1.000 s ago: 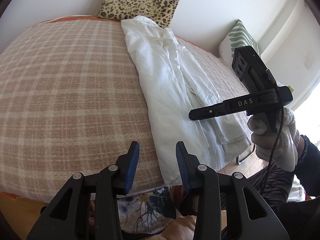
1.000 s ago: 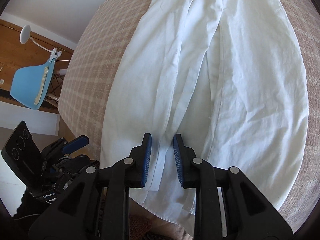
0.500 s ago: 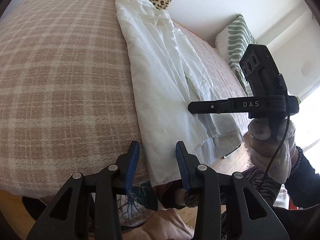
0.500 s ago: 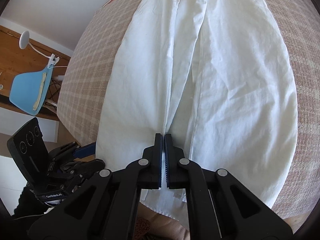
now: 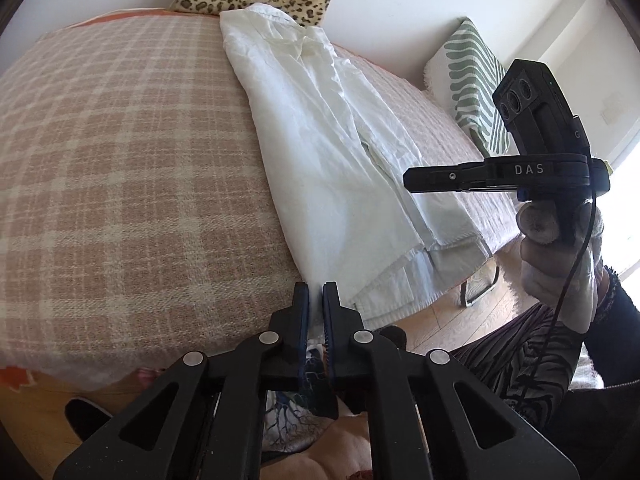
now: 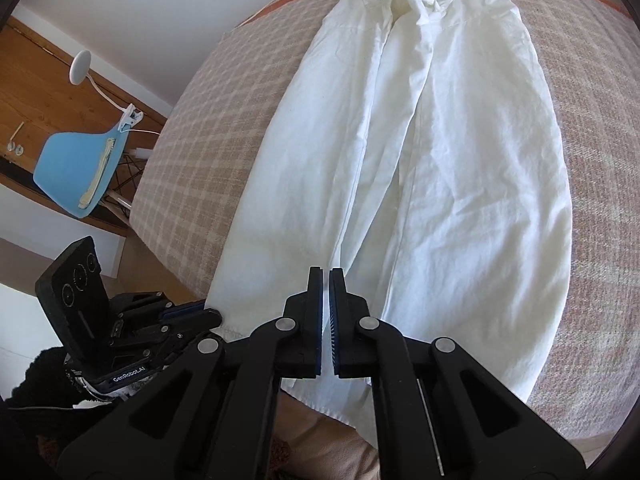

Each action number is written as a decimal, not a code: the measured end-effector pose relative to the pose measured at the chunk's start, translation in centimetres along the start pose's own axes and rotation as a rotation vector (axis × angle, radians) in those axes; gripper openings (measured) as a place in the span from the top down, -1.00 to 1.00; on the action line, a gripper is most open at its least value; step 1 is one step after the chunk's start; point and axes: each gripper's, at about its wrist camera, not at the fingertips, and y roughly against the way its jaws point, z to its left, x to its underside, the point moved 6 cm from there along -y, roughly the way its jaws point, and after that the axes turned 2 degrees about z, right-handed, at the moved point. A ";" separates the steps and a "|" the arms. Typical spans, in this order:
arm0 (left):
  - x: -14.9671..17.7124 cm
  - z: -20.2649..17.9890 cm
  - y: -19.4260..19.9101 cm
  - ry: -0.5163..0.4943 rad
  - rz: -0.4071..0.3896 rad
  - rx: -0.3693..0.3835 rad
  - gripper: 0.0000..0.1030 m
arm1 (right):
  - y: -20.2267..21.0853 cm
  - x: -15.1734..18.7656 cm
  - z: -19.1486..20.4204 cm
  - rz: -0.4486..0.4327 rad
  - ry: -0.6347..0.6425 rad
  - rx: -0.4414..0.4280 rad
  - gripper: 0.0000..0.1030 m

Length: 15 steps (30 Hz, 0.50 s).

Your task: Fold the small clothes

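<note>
The white shirt [image 6: 420, 168] lies lengthwise on the bed [image 5: 120, 168], sides folded inward, collar far. The left tool [image 5: 316, 300] pinches its near hem corner; the right tool [image 6: 326, 292], nearly pressed together, grips the hem middle. Crosswise folding remains.

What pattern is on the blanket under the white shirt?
The blanket is pink-and-cream plaid, clearest in the left wrist view.

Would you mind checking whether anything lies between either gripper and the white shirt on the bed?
Nothing visible does. The left gripper and right gripper both sit at the hem of the white shirt.
</note>
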 end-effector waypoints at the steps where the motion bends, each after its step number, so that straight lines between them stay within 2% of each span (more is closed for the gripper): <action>1: 0.0 -0.1 0.4 -0.023 -0.001 -0.017 0.87 | 1.4 0.2 -0.3 -0.034 0.003 0.010 0.90; 3: -0.4 -0.2 1.0 -0.065 0.004 -0.074 0.65 | 3.7 0.7 -1.4 -0.092 -0.010 0.034 0.89; 8: -1.9 -1.1 1.8 -0.183 -0.030 -0.179 0.62 | 6.1 1.9 -5.7 -0.133 -0.071 0.175 0.88; 9: -2.1 -1.3 1.8 -0.195 -0.031 -0.182 0.52 | 6.2 2.2 -6.6 -0.128 -0.094 0.186 0.87; 10: -2.3 -1.5 1.7 -0.205 -0.032 -0.187 0.43 | 6.2 2.4 -7.6 -0.120 -0.118 0.191 0.80; 11: -2.5 -1.5 1.7 -0.213 -0.036 -0.194 0.25 | 6.3 2.7 -8.4 -0.118 -0.133 0.197 0.63; 12: -2.7 -1.7 1.7 -0.220 -0.041 -0.201 0.21 | 6.2 3.0 -9.0 -0.120 -0.139 0.211 0.49; 13: -2.8 -1.7 1.6 -0.227 -0.039 -0.204 0.21 | 6.3 3.2 -9.6 -0.130 -0.141 0.229 0.17; 14: -2.8 -1.7 1.5 -0.229 -0.035 -0.205 0.21 | 6.4 3.5 -10.1 -0.143 -0.143 0.243 -0.04; 15: -3.0 -1.7 1.3 -0.228 -0.030 -0.203 0.21 | 6.4 3.7 -10.6 -0.146 -0.147 0.245 -0.06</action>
